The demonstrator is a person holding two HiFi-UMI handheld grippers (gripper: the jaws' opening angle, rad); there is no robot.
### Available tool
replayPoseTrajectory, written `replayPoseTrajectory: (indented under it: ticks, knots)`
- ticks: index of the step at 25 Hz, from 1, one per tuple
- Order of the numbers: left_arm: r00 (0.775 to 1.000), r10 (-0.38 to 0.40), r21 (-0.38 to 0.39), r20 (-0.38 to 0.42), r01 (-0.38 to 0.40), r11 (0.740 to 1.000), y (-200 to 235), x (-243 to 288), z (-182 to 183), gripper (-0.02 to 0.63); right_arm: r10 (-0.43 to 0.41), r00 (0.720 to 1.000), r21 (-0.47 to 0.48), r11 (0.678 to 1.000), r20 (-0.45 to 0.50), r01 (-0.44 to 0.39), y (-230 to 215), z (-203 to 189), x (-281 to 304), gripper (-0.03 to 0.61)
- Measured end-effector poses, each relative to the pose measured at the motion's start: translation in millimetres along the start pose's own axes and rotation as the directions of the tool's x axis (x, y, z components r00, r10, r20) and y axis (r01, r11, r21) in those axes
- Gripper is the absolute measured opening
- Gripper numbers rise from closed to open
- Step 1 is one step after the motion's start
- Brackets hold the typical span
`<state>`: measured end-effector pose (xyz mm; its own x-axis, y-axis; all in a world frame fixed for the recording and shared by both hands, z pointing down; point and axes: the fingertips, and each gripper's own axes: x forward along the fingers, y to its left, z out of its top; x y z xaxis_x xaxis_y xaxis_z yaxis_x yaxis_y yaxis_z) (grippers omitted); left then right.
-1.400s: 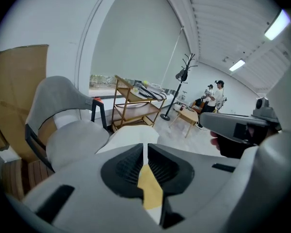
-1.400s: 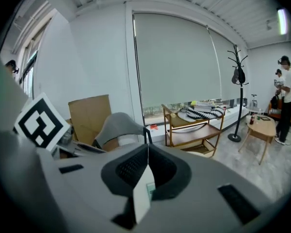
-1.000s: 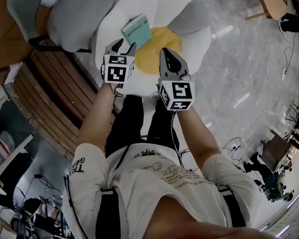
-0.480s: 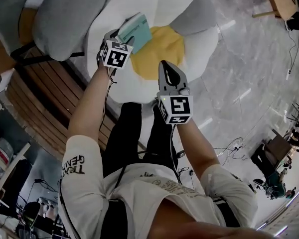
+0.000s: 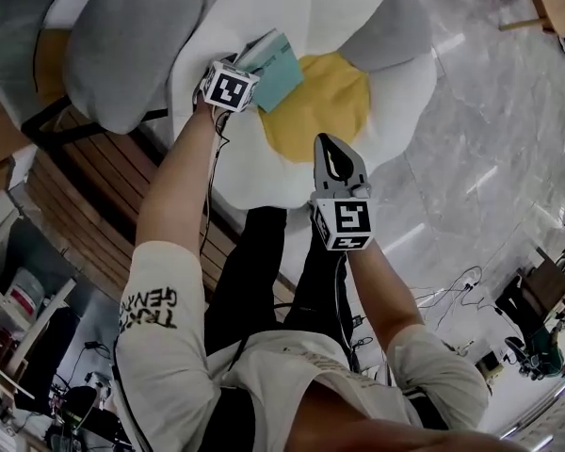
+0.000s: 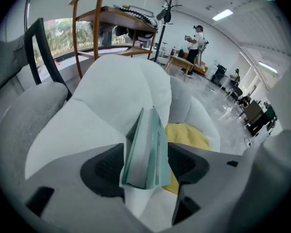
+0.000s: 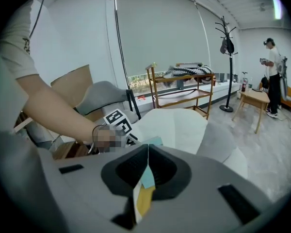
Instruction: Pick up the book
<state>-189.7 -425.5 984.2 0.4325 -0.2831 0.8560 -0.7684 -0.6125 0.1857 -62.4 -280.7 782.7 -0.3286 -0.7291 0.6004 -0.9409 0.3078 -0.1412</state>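
A teal book (image 5: 275, 62) lies on a flower-shaped cushion (image 5: 311, 8) with white petals and a yellow middle. My left gripper (image 5: 245, 72) is at the book's near left edge. In the left gripper view the book (image 6: 148, 147) shows edge-on between the two dark pads (image 6: 106, 166), and my left gripper (image 6: 146, 165) has just been opening around it without clamping it. My right gripper (image 5: 331, 153) hovers over the cushion's near petal, to the right of the book and apart from it. Its jaws are shut (image 7: 146, 159) with nothing between them.
A grey padded chair (image 5: 122, 36) stands left of the cushion, over wooden slats (image 5: 75, 186). Marble floor (image 5: 490, 111) lies to the right. A wooden shelf (image 6: 111, 18), a coat stand (image 7: 228, 42) and a standing person (image 6: 196, 38) are farther off.
My left gripper has gone down and forward from short of the book to around its near edge. My right gripper has sunk a little toward the cushion.
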Motion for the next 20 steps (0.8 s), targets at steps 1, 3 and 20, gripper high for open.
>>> replayPoseTrajectory:
  ticks: [1, 3, 20]
  knots:
    - [1.0, 0.003, -0.015, -0.011, -0.003, 1.0, 6.0, 0.6, -0.9, 0.29, 0.0, 1.0, 0.01, 1.0, -0.005, 0.0, -0.7, -3.9, 0.6, 0.028]
    - [1.0, -0.005, -0.032, -0.024, 0.004, 0.999, 12.4, 2.9, -3.3, 0.29, 0.002, 1.0, 0.023, 1.0, -0.012, -0.002, -0.4, -9.9, 0.6, 0.028]
    - [0.985, 0.074, 0.179, -0.159, -0.045, 0.983, -1.6, 32.2, -43.2, 0.29, 0.023, 0.999, -0.037, 0.999, -0.032, -0.024, 5.4, -23.3, -1.2, 0.028]
